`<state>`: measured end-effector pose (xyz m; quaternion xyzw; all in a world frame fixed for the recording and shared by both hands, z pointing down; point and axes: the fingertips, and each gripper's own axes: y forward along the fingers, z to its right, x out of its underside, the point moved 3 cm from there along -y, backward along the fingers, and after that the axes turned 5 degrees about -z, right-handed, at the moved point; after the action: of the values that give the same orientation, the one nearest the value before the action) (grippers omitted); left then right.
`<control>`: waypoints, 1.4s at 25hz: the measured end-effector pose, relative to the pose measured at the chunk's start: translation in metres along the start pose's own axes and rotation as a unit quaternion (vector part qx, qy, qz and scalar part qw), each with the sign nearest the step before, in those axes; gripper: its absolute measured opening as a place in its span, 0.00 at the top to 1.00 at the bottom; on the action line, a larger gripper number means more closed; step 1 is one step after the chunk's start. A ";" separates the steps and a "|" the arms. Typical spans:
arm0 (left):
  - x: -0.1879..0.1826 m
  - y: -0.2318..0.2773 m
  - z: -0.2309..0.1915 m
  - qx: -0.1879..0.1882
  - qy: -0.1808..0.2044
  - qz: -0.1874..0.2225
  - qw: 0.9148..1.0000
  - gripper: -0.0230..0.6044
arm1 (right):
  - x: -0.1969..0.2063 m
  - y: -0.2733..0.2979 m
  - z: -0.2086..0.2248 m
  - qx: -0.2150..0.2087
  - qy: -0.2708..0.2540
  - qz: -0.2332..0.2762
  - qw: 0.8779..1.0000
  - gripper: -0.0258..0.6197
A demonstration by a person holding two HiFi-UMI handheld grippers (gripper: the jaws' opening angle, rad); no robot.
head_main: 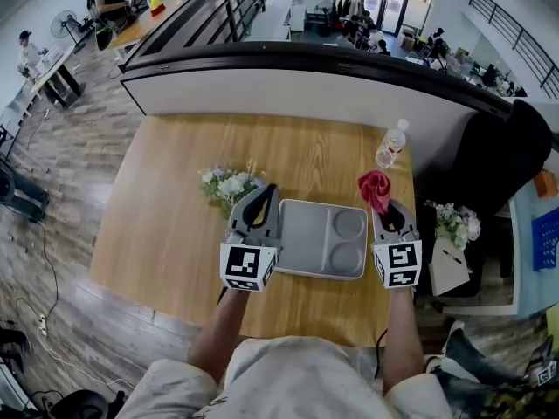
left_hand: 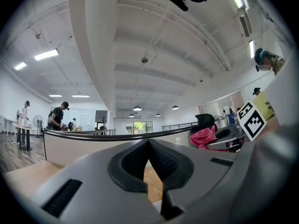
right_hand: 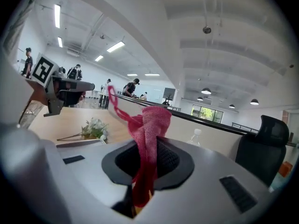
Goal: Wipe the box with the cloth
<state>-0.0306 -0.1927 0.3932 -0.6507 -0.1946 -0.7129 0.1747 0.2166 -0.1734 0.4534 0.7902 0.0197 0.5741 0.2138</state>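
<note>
The left gripper [head_main: 262,201] has its jaws brought together with nothing between them. In the left gripper view [left_hand: 148,143] the dark ribbed pads meet at the tip, and only bare wood shows through the gap below. It lies along the left rim of the box [head_main: 306,234]; whether it presses on the rim I cannot tell. The right gripper [head_main: 389,213] is clamped on the cloth [head_main: 376,188], with a thin strand pinched between the pads [right_hand: 148,155] and the rest standing up above them in a loose bunch [right_hand: 153,122].

The box sits between the two grippers on the table [head_main: 175,216]. The cloth is just off its far right corner and has not yet been laid on it.

- **Cloth slipping:** so little of it is pinched that dragging it across the box could pull it free.
- **Box sliding:** the wood looks smooth and the box looks like light plastic, so it would probably skate away under a wiping stroke unless the left gripper braces it.
- **Things nearby:** the flowers [head_main: 229,184] lie just beside the left gripper, and the bottle [head_main: 391,144] stands upright behind the cloth — a wide sweep could knock either.

The box is a shallow grey rectangle with rounded corners, one large compartment and two round wells. The cloth is a red, open-weave knit, soft and limp.
</note>
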 end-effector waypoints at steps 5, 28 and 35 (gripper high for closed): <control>0.005 -0.002 0.000 -0.002 -0.004 -0.005 1.000 0.94 | 0.013 0.014 -0.012 -0.019 -0.032 -0.038 0.999 0.86; 0.027 -0.012 -0.004 -0.011 -0.018 -0.027 0.999 0.94 | 0.107 0.073 -0.056 -0.115 -0.205 -0.212 0.949 0.87; 0.029 -0.011 0.000 -0.006 -0.019 -0.029 0.999 0.94 | 0.106 0.073 -0.057 -0.122 -0.194 -0.213 0.950 0.87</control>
<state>-0.0390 -0.1830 0.4214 -0.6594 -0.2122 -0.7063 0.1458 0.1849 -0.1925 0.5894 0.8317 0.0754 0.3491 0.4251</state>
